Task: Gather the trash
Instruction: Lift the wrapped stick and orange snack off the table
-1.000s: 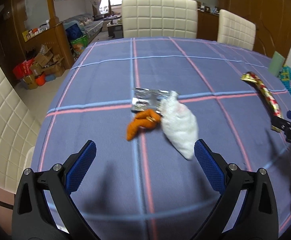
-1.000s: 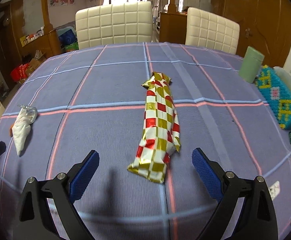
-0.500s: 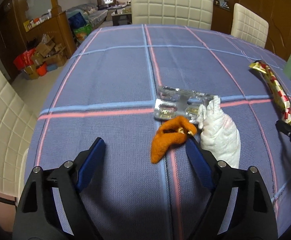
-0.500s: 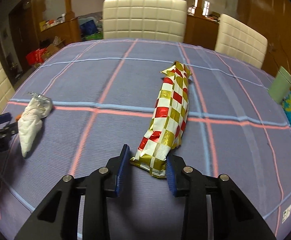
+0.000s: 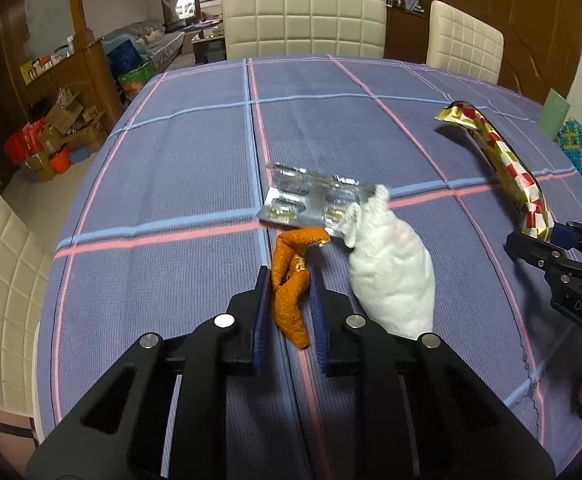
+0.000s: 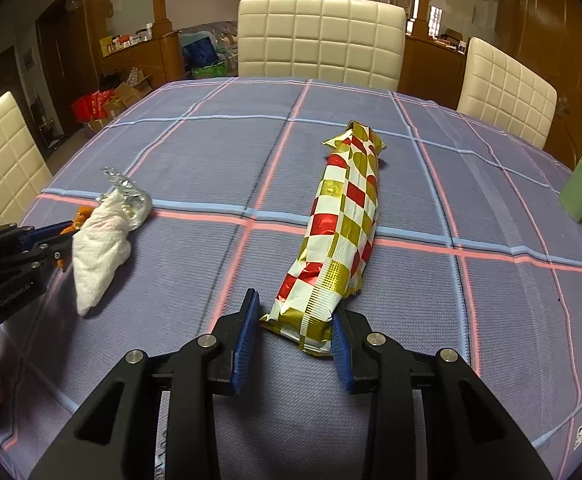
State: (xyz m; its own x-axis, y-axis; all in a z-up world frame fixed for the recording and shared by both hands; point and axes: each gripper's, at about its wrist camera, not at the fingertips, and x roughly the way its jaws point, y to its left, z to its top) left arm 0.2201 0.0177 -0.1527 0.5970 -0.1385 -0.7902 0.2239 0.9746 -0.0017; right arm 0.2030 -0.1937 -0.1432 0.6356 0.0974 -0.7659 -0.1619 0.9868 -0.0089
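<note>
Peel [image 5: 289, 300], orange, curled, lay on purple plaid tablecloth [image 5: 171, 184], now pinched between pads of left gripper [image 5: 290, 280]; second earlier jaws stood spread wide, short of it, and have just been closing. Blister pack [image 5: 307, 202] and crumpled white tissue [image 5: 391, 276] sat just right of peel, unmoved. Snack wrapper [image 6: 341, 232], red-gold-white checked, had near end clamped in right gripper [image 6: 295, 312], previously wide apart; far end lifted off cloth in left view.

We see a home dining room: a table [image 6: 411, 208] under checked cloth, quilted cream chairs [image 6: 321, 36], wooden cabinetry [image 5: 531, 24], a sofa [image 5: 147, 38] beyond.
</note>
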